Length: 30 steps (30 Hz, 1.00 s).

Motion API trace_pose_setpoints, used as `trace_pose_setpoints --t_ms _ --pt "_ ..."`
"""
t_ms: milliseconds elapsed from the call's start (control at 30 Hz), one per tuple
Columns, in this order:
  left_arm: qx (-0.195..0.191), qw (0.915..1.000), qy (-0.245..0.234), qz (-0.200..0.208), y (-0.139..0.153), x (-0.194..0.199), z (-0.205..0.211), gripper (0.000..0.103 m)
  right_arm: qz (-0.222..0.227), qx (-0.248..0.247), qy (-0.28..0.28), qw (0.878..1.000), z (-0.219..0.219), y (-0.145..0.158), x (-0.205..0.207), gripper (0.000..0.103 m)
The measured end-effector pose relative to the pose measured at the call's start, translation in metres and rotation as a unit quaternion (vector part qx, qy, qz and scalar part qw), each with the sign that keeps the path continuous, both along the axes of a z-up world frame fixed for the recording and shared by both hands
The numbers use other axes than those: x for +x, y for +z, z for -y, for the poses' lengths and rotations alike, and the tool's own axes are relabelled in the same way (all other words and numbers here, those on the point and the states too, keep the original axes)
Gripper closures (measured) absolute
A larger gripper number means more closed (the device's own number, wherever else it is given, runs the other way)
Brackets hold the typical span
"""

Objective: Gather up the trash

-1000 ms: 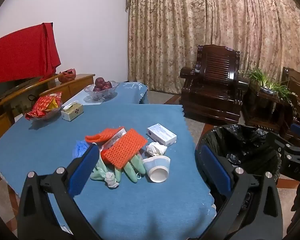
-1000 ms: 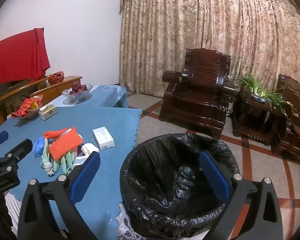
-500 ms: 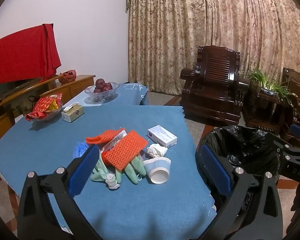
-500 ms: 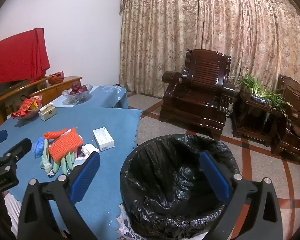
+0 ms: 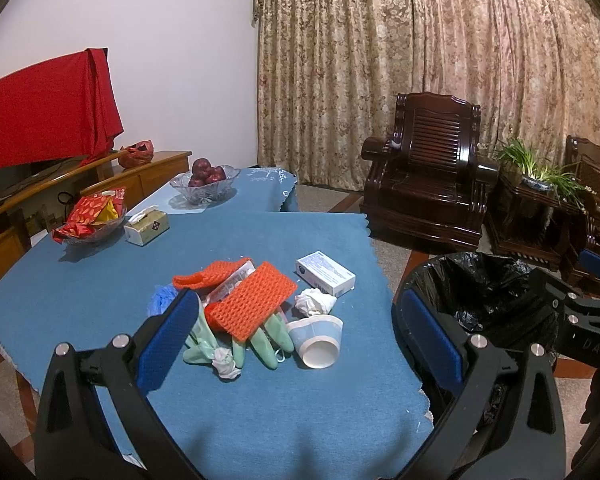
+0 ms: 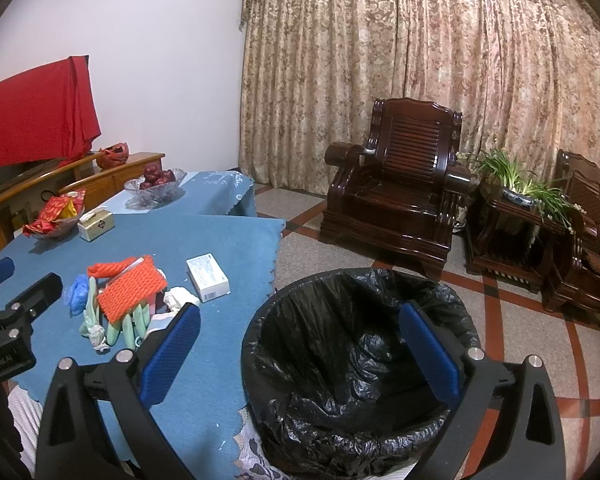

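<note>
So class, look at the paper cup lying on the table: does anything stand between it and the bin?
Nothing visible does. The cup lies at the pile's right edge, and only bare blue cloth separates it from the black-lined bin beside the table.

matt blue cloth [image 5: 100,280] covers the table; glossy crinkled black plastic bin liner [image 6: 340,340]; orange mesh [image 5: 252,300] looks like rough foam, perhaps.

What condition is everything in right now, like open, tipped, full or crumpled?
Left hand-held gripper: open, empty.
Right hand-held gripper: open, empty.
Trash bin: lined, looks empty.
Paper cup: tipped over.
Tissue: crumpled.
White box: lying flat, closed.
Fruit bowl: holds fruit.
</note>
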<state>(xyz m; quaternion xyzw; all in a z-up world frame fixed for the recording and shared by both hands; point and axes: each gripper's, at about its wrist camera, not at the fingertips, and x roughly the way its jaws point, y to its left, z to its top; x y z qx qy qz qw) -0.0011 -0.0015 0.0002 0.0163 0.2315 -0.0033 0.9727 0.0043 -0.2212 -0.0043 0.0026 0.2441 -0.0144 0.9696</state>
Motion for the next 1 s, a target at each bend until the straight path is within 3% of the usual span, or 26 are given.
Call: trace_pose_setpoints --t_ms 1000 --pt "0.001 1.0000 -0.001 0.001 -0.0005 -0.0004 0.0010 0.005 0.000 0.001 0.000 1.000 -0.0011 -0.0005 -0.0002 0.006"
